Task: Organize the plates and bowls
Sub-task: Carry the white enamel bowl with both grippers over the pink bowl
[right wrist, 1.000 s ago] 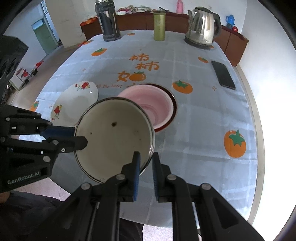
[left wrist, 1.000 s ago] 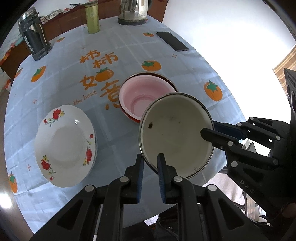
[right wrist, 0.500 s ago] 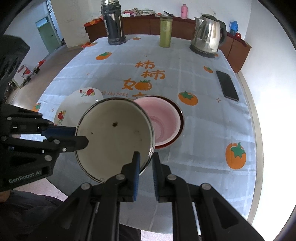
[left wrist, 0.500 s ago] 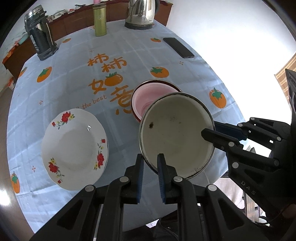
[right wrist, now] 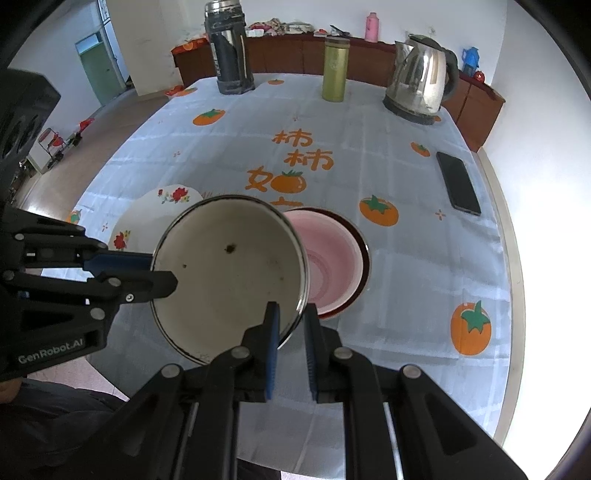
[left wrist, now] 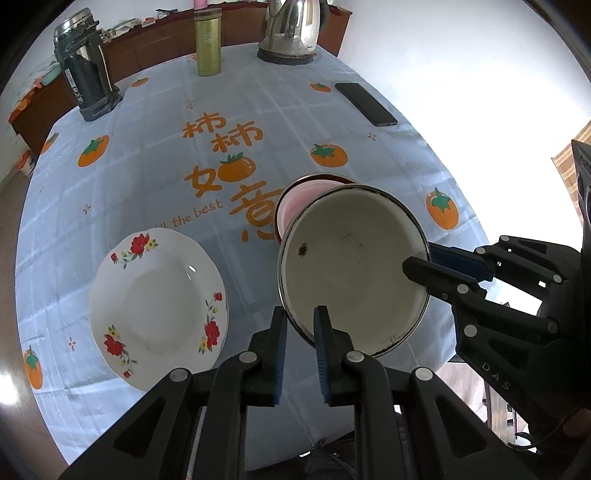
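Note:
Both grippers hold one cream enamel bowl (left wrist: 351,269) with a dark rim above the table's near edge. My left gripper (left wrist: 300,325) is shut on its near rim. My right gripper (right wrist: 291,317) is shut on the bowl (right wrist: 225,273) at its right rim; it shows in the left wrist view (left wrist: 424,264) at the bowl's right side. A pink bowl with a red rim (right wrist: 332,258) sits on the table just behind the held bowl. A white plate with red flowers (left wrist: 155,302) lies on the table to the left.
The round table has a light blue cloth (left wrist: 221,147) with orange fruit prints. At the back stand a dark thermos (left wrist: 86,77), a green flask (left wrist: 208,40) and a steel kettle (left wrist: 291,29). A black phone (left wrist: 365,104) lies at the right.
Both grippers and the cream bowl have pulled back and up from the table. The pink bowl and flowered plate look farther away. The grip is unchanged.

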Tool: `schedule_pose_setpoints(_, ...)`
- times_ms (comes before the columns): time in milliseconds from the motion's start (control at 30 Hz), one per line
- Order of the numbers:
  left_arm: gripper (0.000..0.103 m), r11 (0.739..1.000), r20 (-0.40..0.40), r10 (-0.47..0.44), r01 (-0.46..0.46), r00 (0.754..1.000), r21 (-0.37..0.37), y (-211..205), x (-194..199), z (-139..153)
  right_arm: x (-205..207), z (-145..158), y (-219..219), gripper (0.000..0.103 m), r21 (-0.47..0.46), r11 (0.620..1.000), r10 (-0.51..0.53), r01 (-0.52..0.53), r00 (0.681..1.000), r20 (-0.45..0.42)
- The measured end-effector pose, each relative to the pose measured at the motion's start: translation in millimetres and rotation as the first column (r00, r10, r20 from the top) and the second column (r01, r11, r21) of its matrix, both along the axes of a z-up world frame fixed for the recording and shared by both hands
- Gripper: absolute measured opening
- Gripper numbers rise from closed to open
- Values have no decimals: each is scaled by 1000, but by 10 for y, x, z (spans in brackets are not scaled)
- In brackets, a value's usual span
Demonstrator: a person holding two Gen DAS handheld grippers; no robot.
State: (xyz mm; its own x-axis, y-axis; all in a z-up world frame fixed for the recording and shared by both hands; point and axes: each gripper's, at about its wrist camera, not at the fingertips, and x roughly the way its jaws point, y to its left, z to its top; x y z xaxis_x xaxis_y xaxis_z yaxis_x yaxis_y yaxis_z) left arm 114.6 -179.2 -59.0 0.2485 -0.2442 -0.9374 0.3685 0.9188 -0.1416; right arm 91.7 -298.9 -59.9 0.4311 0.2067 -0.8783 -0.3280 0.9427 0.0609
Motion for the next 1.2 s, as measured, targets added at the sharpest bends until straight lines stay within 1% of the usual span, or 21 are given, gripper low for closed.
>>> schedule_pose_setpoints(667,16,1000,-4,22,-22,1000,6,-16,241,-38,251,-37,-30,13,13,1000,15,-15,1000,5)
schedule_pose_setpoints(1200,16,1000,-28,14,-14,999,13,-174,491,-131,476,-137,-144,13,8,1000,4,-4,1000,-16)
